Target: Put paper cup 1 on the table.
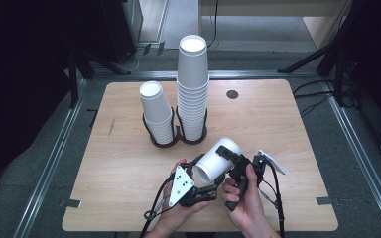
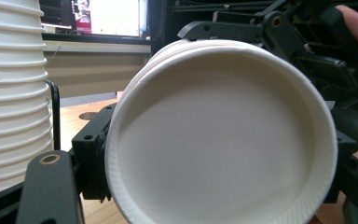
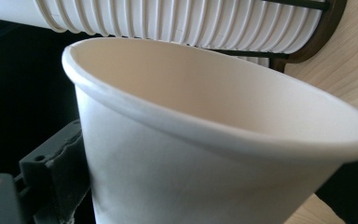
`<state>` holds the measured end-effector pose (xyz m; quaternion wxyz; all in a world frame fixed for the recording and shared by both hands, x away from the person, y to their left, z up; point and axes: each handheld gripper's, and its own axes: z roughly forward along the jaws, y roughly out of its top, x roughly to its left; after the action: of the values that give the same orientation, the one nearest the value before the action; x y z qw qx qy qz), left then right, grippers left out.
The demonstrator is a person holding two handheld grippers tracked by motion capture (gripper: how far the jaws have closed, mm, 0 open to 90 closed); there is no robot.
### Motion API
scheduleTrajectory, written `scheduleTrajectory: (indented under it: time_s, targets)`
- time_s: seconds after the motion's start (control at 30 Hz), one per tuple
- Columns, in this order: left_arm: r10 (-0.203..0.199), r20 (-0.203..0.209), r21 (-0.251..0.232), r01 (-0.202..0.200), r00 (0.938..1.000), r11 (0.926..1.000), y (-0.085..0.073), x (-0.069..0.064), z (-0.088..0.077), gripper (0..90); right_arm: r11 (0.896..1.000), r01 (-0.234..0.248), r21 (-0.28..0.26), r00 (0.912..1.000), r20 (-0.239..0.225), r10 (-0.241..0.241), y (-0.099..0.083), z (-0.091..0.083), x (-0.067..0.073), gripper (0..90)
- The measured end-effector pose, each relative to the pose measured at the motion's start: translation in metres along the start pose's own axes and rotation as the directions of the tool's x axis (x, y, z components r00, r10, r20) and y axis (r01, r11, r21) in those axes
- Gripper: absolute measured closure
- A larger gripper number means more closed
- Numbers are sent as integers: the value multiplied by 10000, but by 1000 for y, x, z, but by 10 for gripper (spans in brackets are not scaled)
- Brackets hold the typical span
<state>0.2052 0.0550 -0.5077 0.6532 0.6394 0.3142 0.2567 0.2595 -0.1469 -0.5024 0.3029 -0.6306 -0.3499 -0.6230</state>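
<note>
A white paper cup [image 1: 217,159] lies on its side in the air above the table's front, held between the two grippers. My left gripper [image 1: 206,182] is shut on it at the mouth end. In the left gripper view the open mouth [image 2: 214,140] faces the camera with a black jaw against each side, and a second rim line shows just behind the first. My right gripper [image 1: 229,153] sits around the base end. In the right gripper view the cup's wall [image 3: 191,163] rises between the jaws, and the left one rests against it.
Two upside-down stacks of white cups stand in a black double holder [image 1: 164,141] at the table's middle: a short stack [image 1: 156,111] and a tall stack [image 1: 193,84]. A dark round grommet [image 1: 232,94] sits at the back right. Bare wood [image 1: 119,168] lies left of the hands.
</note>
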Motion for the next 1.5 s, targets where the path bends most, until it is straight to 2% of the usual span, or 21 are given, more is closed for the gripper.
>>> scheduleTrajectory:
  time_s: [0.17,0.33,0.47,0.5,0.6,0.7,0.8,0.93,1.03,1.17,1.23,1.27,1.33,1.47,1.5]
  targets:
    - [-73,134,35,73,9999,10000,-1,1,1,207,9999,33,-144,9998,-184,-36,-1,-1,-2,96]
    - [-209,195,482,199,9996,9986,2,4,0,193,9991,353,-221,9993,-115,-356,-3,-1,-2,117]
    - [-98,190,637,86,9998,9979,3,6,-2,190,9979,561,-320,9984,-13,-562,-3,0,-2,126]
    - [-165,175,690,153,9997,9975,4,6,-3,189,9973,599,-418,9982,-31,-600,-3,0,-2,127]
    - [-992,386,1123,944,9943,9892,10,11,-4,107,9917,1072,-705,9942,174,-1062,-3,-2,0,128]
    - [-1242,449,1349,1172,9912,9839,13,18,-6,78,9842,1531,-887,9881,308,-1509,-1,-4,3,129]
    - [-1440,378,1444,1371,9889,9800,15,23,-7,28,9708,2089,-1177,9777,484,-2045,2,-7,6,130]
    - [-1483,279,1494,1426,9885,9784,17,29,-9,16,9433,2925,-1572,9559,756,-2838,6,-11,12,131]
    - [-1535,207,1531,1486,9879,9770,17,32,-11,16,9138,3603,-1877,9323,1050,-3461,10,-15,16,131]
    - [-1516,233,1528,1464,9882,9774,19,34,-13,16,8865,4068,-2204,9128,1363,-3850,17,-19,17,131]
    - [-1491,230,1557,1437,9886,9773,19,34,-13,16,8660,4425,-2328,8958,1606,-4145,19,-21,18,131]
    - [-1478,217,1576,1426,9888,9772,19,34,-13,16,8529,4632,-2408,8851,1737,-4317,21,-22,19,131]
    - [-1509,200,1623,1457,9883,9759,18,34,-13,16,8205,5117,-2549,8579,2025,-4721,24,-24,20,130]
    - [-1499,165,1683,1451,9886,9750,18,35,-13,16,7431,6116,-2715,7887,2832,-5457,29,-26,17,130]
    - [-1490,156,1695,1443,9887,9749,18,36,-13,16,7285,6295,-2702,7742,2972,-5588,30,-27,16,130]
